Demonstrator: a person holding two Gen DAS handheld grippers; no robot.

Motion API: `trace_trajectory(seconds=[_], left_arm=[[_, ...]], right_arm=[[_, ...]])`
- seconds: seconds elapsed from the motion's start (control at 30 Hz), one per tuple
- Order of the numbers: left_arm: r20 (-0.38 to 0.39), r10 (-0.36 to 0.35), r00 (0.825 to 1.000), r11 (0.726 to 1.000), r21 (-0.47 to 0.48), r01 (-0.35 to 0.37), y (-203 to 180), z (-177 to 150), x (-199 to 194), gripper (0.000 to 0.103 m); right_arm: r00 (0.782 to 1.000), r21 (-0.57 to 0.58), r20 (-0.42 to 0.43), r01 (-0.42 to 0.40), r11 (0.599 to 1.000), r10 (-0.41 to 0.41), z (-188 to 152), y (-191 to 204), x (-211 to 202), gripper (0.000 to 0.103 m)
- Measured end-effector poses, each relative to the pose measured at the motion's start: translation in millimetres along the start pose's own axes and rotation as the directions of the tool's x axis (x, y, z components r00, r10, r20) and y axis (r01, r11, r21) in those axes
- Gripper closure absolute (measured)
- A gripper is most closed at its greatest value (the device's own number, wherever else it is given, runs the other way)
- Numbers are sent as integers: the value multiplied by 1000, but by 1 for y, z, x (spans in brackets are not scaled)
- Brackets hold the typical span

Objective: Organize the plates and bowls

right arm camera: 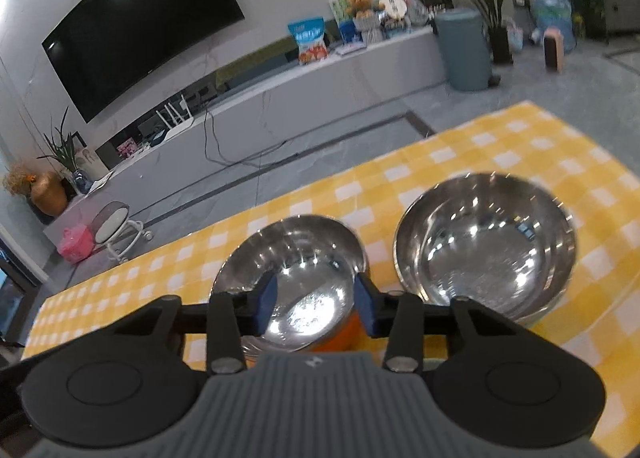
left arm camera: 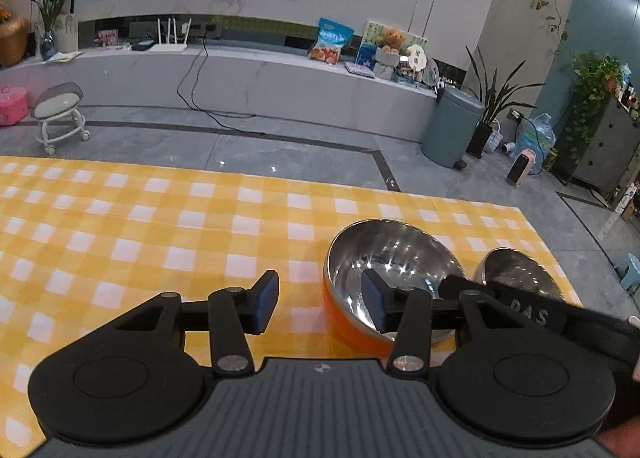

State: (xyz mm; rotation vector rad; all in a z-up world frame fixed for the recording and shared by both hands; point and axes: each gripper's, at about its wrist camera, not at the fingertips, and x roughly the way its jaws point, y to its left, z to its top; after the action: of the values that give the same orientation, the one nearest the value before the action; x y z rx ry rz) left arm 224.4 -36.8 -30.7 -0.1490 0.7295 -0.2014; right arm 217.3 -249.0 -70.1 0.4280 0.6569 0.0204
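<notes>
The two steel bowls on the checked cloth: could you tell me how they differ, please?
The orange-sided bowl sits directly ahead of the right tool; the other bowl stands to its right, showing no orange and looking somewhat larger. Both are upright, empty, and shiny steel inside.

I see two steel bowls upright on the yellow checked tablecloth [right arm camera: 500, 146], side by side near its right end. The left one, the orange-sided bowl [right arm camera: 296, 278], has a mirror-bright inside and an orange outer wall. The plain steel bowl [right arm camera: 486, 246] just beside it to the right is empty too, closer to the cloth's right edge. No plates visible to me.
</notes>
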Motion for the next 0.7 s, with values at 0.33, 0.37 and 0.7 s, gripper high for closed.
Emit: trace_trajectory(seconds=[0.33, 0.37, 0.7], left_arm=[[-73, -37, 997, 999, -18, 36, -2, 2, 39, 48], [-77, -38, 996, 999, -15, 37, -2, 2, 40, 48], [-112, 6, 994, 1000, 6, -5, -6, 2, 49, 87]], right_arm=[[996, 17, -11, 87, 996, -87, -1, -10, 17, 70], [996, 23, -16, 86, 996, -85, 0, -12, 19, 72], [996, 50, -65, 60, 997, -56, -8, -18, 28, 83]])
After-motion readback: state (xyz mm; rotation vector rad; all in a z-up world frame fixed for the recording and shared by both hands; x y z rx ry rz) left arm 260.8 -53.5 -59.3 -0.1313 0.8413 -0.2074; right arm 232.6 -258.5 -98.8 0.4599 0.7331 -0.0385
